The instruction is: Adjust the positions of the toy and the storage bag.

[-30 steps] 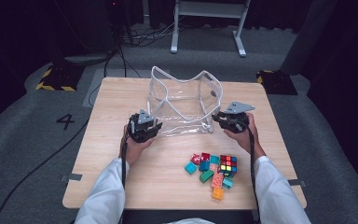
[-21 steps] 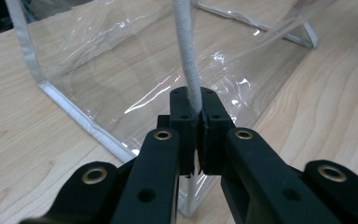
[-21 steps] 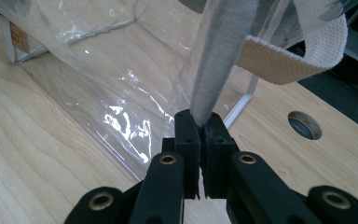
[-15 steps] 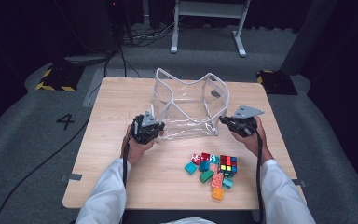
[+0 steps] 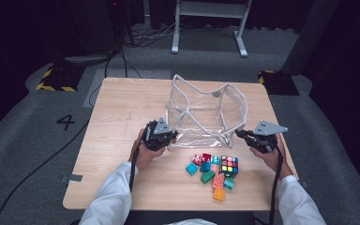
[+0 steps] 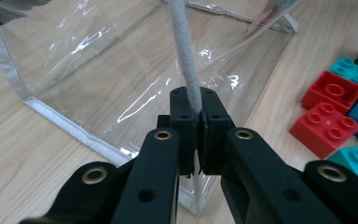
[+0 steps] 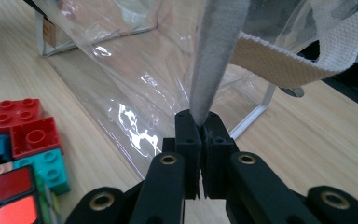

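A clear plastic bag (image 5: 206, 112) with white trim and webbing handles stands open in the middle of the table. At its front left corner my left gripper (image 5: 165, 136) (image 6: 196, 116) is shut on the bag's white trimmed edge (image 6: 184, 51). At the front right corner my right gripper (image 5: 244, 136) (image 7: 198, 126) is shut on the bag's grey edge strip (image 7: 214, 60), beside a cream webbing handle (image 7: 307, 60). In front of the bag lie several toy bricks (image 5: 206, 168) (image 6: 328, 105) (image 7: 32, 135) and a colour puzzle cube (image 5: 229, 166) (image 7: 9, 191).
The wooden table (image 5: 122, 122) has bare wood to the left and behind the bag. The bricks and cube sit between my two hands near the front edge. A white frame (image 5: 206, 18) stands on the grey floor beyond the table.
My right gripper has moved outward to the right and slightly toward me, pulling the bag's right side wider. The left gripper has shifted slightly right while holding its corner.
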Available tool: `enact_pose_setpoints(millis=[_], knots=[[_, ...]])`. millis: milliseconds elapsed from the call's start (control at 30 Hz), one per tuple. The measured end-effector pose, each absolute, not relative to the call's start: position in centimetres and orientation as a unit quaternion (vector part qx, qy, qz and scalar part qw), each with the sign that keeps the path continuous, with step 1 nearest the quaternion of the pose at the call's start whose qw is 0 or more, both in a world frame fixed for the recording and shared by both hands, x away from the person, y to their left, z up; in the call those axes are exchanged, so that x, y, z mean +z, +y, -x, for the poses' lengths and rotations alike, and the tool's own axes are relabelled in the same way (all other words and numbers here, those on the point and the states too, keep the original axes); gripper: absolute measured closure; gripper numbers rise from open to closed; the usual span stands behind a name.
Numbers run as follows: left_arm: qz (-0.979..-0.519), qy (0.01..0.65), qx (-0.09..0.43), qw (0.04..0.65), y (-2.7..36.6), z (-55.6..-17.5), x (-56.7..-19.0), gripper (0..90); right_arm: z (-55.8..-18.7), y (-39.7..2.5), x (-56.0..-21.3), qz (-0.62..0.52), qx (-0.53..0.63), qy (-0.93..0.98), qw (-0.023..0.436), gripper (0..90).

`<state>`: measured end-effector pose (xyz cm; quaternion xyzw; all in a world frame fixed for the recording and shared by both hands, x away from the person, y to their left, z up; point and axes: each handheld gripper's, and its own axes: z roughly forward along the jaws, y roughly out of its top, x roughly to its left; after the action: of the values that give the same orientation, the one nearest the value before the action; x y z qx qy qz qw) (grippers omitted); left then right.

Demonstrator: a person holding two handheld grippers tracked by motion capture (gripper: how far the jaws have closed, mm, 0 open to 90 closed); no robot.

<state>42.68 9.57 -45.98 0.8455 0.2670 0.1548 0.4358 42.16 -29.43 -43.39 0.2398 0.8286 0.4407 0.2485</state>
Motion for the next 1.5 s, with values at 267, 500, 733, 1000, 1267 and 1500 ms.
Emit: enact_pose_setpoints(millis=[267,500,733,1000,1267,1500], knots=[[-0.849,0.252,0.15,0.44,9.4,-41.4,-46.0,86.3,-40.2,-30.3,-43.5,-0.234,0.448,0.83,0.236,86.9],[-0.856,0.241,0.156,0.43,9.6,-40.5,-45.8,86.2,-39.0,-30.5,-43.7,-0.241,0.463,0.823,0.226,86.4],[-0.856,0.244,0.165,0.424,10.1,-39.6,-45.8,78.4,-38.1,-30.7,-44.0,-0.244,0.464,0.824,0.215,76.6],[-0.871,0.253,0.169,0.386,12.8,-37.8,-46.6,67.1,-37.3,-31.4,-45.0,-0.255,0.453,0.835,0.178,54.8],[-0.882,0.27,0.139,0.361,15.9,-36.5,-48.0,47.1,-36.2,-31.4,-45.6,-0.23,0.459,0.846,0.139,35.5],[-0.879,0.299,0.123,0.352,17.2,-35.8,-48.9,25.3,-35.8,-31.0,-45.9,-0.203,0.453,0.861,0.112,27.0]])
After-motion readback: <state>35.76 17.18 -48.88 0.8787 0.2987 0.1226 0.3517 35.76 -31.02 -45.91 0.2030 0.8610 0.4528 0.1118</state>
